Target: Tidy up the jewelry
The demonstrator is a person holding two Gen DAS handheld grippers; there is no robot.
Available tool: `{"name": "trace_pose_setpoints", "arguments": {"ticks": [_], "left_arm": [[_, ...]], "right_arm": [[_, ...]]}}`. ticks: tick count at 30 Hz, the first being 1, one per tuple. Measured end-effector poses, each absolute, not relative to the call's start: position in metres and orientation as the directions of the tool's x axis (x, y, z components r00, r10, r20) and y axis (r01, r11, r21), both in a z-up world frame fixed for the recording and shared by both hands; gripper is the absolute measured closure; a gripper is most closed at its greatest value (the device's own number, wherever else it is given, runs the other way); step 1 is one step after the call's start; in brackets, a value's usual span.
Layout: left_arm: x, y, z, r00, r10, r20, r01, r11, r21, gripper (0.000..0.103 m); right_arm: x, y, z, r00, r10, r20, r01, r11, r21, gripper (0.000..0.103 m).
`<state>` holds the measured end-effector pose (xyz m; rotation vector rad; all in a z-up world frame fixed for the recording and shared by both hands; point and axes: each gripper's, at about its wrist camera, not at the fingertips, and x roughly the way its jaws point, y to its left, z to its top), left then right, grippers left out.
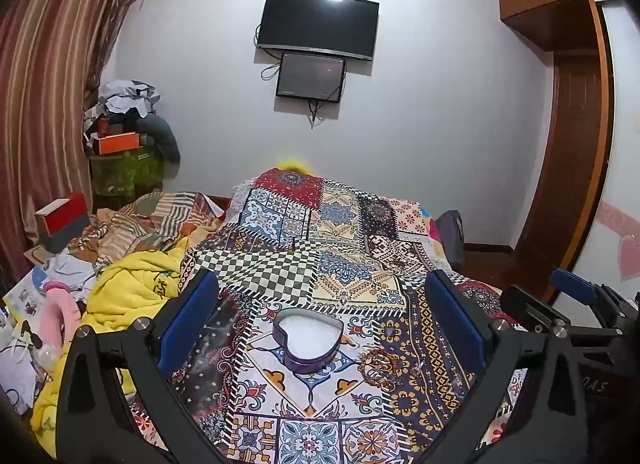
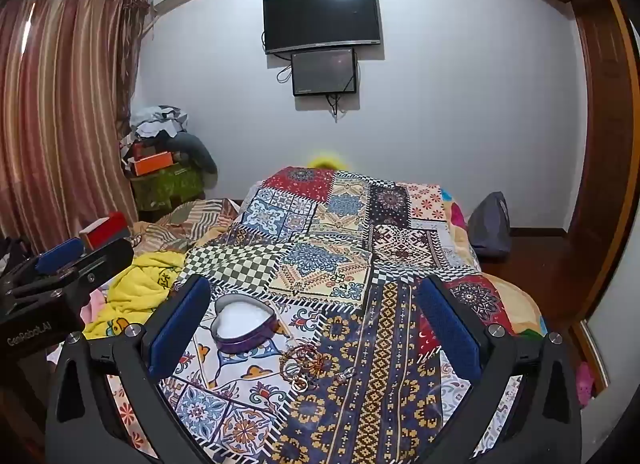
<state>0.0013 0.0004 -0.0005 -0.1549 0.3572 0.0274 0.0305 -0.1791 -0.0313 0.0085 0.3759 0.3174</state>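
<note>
Only the right wrist view clearly showed the tangled jewelry (image 2: 308,364) beside the heart-shaped box (image 2: 245,324); both the left gripper (image 1: 320,316) and right gripper (image 2: 316,316) hovered wide apart, empty.

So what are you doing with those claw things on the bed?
A person holds a claw in each hand over the patchwork bedspread, tidying jewelry. Both the left claw and right claw are open and hold nothing. The heart-shaped box sits open with only its white lining showing. A tangled pile of jewelry lies beside it on the bedspread, not yet picked up.
</note>
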Motion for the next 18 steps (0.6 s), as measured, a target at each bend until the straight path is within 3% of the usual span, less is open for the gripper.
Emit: {"name": "trace_pose_setpoints", "arguments": {"ticks": [18], "left_arm": [[-0.005,-0.002,0.001,0.939,0.009,-0.343,-0.057,0.99,-0.13,0.0]], "right_arm": [[0.027,-0.185,-0.029,0.886,0.302,-0.352,-0.297,0.952,0.07,0.0]]}}
